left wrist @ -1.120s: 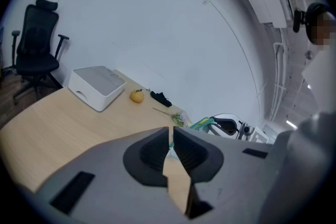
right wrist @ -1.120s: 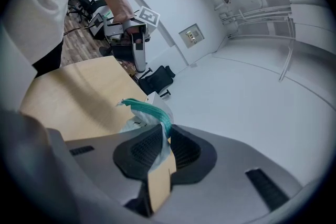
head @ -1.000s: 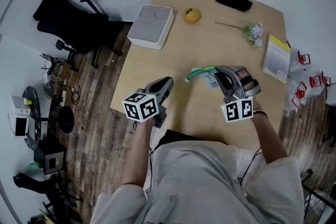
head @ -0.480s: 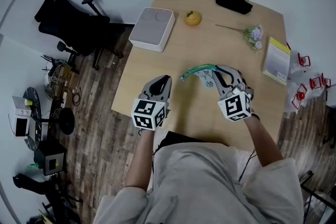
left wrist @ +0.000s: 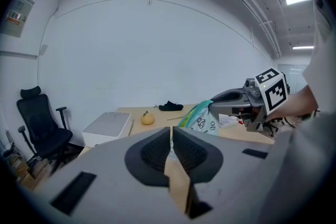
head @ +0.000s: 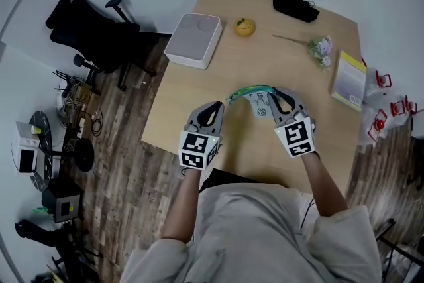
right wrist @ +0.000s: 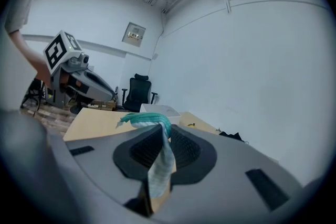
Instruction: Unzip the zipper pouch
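Note:
The zipper pouch [head: 257, 101] is pale with small prints and a green zipper edge [head: 246, 89]. It hangs just above the wooden table [head: 192, 93], held at its right end. My right gripper [head: 277, 97] is shut on the pouch fabric [right wrist: 157, 165], which runs out between its pads with the green edge [right wrist: 142, 119] curling left. My left gripper [head: 216, 107] is shut with nothing in it, a little left of the pouch's free end. In the left gripper view the closed jaws [left wrist: 171, 140] point past the pouch [left wrist: 201, 120] and the right gripper [left wrist: 231, 102].
At the table's far side lie a white box [head: 193, 40], a yellow fruit [head: 244, 27], a black cloth [head: 295, 6], a flower sprig [head: 318, 48] and a yellow book [head: 348, 81]. A black office chair [head: 89, 33] stands left of the table.
Both grippers have rolled, so their marker cubes now face up. The left gripper has shifted slightly right towards the pouch. The pouch stays in the right gripper's grip.

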`<state>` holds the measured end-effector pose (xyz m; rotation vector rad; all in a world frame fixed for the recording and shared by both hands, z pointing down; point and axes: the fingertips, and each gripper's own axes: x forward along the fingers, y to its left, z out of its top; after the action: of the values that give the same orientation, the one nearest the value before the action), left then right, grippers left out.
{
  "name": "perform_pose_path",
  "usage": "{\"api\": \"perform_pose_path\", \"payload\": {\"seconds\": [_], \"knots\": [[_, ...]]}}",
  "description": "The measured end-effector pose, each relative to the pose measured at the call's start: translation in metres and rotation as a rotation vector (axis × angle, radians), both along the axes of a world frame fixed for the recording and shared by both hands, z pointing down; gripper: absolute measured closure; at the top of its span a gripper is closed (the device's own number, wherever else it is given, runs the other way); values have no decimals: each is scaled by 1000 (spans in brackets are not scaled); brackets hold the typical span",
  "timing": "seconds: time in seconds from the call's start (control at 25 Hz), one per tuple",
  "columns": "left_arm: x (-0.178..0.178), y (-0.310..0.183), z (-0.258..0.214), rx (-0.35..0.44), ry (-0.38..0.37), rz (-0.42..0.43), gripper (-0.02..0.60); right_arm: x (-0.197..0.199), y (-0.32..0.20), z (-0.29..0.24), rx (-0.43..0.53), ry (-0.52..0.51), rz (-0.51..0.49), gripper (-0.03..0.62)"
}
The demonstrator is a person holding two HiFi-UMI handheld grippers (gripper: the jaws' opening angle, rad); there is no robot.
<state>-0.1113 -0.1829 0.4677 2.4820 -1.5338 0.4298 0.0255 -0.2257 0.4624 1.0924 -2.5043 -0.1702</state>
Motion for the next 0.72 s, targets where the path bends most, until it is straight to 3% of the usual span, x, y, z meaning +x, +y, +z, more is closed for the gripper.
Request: {"api": "perform_pose_path", "payload": {"seconds": [0.24, 0.72], "knots": [[-2, 3, 4, -21, 18, -9, 560, 0, 1, -6, -9, -24, 13, 540], [7, 6, 5, -17, -25, 39, 560, -2, 3, -5, -21, -32, -11, 540]]}}
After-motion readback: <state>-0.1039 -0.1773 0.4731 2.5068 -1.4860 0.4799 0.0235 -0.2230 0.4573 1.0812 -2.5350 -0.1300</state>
